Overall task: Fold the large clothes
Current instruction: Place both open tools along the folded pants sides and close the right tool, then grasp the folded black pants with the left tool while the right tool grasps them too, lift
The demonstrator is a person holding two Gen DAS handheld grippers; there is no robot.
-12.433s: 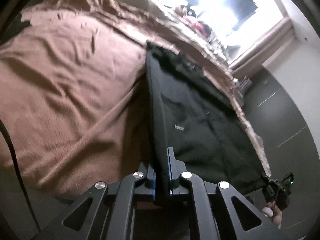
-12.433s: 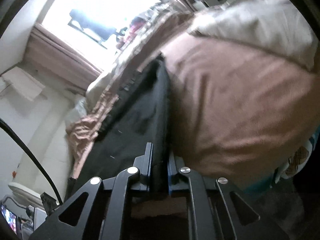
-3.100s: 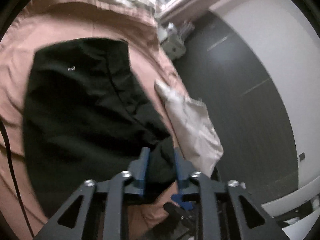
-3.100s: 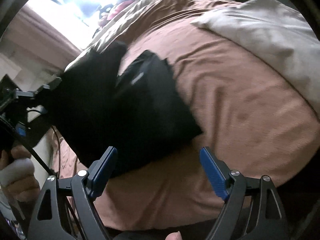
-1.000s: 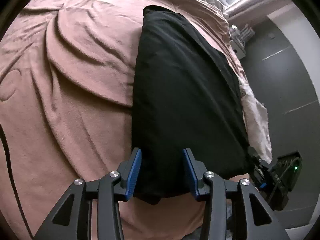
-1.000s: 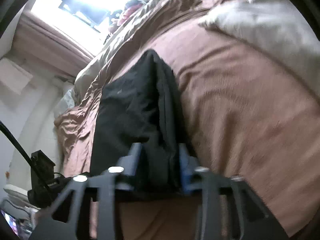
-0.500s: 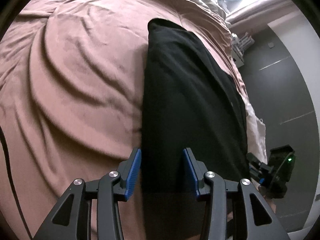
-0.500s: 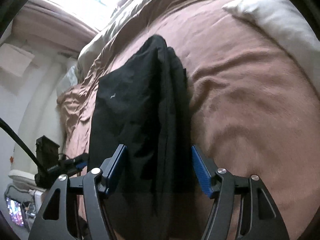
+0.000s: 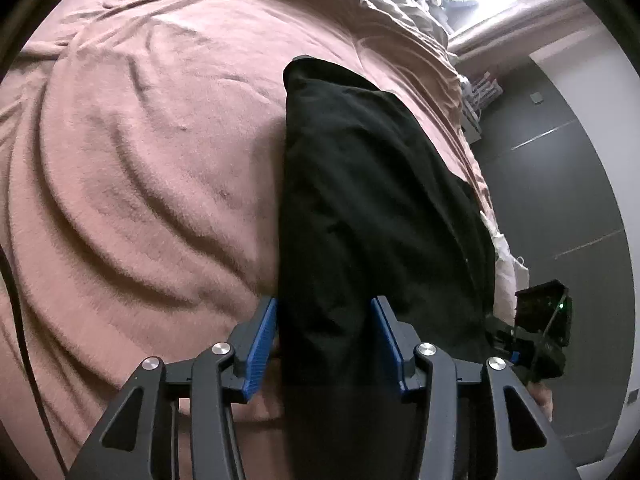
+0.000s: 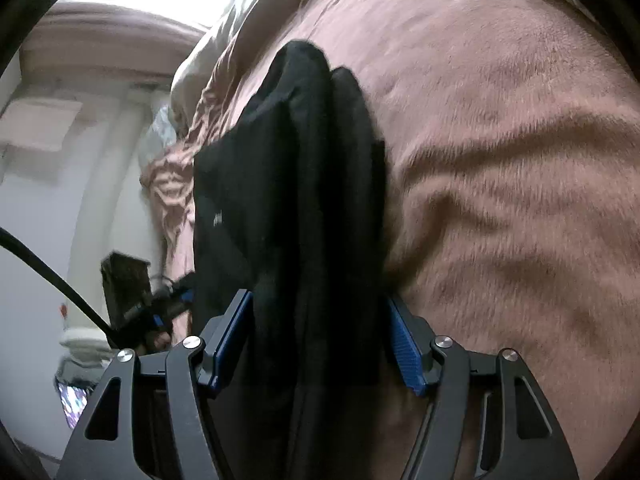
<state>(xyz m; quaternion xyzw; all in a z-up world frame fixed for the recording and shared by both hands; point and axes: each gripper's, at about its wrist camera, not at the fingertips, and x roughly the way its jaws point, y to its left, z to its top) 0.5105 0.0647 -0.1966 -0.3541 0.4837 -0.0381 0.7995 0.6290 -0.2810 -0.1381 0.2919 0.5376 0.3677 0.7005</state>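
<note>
Left wrist: black garment [image 9: 360, 208] lies between left gripper [image 9: 324, 340] pads.

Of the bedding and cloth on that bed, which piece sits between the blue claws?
The folded black garment. Unlike the fuzzy pink-brown blanket under it and the beige quilt beyond, it runs between both grippers' open jaws.
</note>
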